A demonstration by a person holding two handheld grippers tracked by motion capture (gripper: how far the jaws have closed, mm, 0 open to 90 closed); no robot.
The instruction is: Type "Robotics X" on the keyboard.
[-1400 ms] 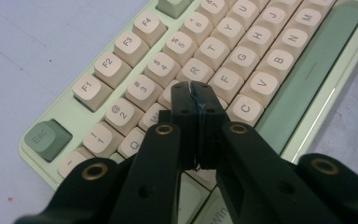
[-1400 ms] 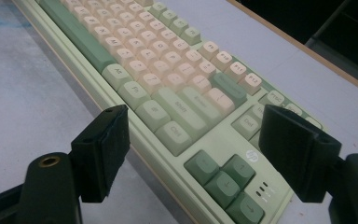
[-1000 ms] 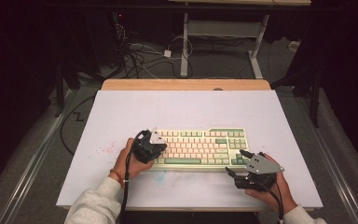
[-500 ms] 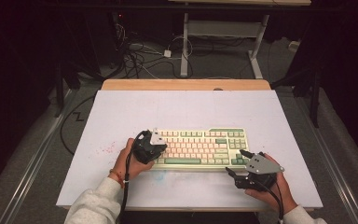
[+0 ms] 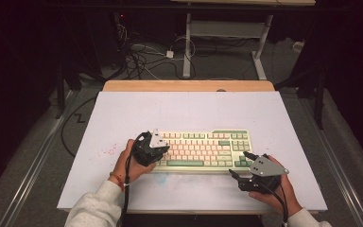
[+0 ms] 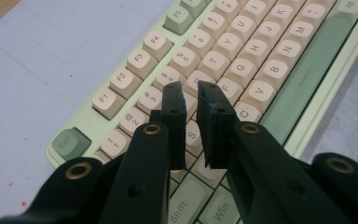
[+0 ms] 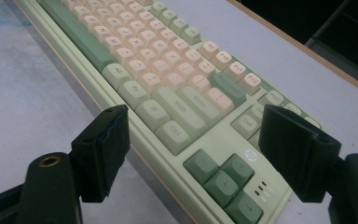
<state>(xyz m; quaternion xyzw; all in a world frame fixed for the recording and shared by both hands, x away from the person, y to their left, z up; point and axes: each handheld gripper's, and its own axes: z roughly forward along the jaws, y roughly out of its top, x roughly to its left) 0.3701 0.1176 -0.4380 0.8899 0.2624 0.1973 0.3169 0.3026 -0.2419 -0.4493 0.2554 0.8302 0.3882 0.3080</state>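
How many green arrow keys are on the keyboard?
4 arrow keys sit at the keyboard corner nearest the right gripper: one on top, three in a row below, the leftmost, middle and rightmost.

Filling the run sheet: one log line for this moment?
left hand-held gripper: jaws just opening, narrow gap, over keyboard | right hand-held gripper: open, nothing held, at keyboard's right corner

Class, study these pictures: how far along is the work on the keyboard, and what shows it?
Done: the keyboard lies flat on the table, every visible keycap seated. In hand: the left tool hovers over the left letter keys, its jaws just opening with nothing between them. The right tool stands wide open at the arrow-key corner, gripping nothing. Left: probably any real grip or move of the keyboard.
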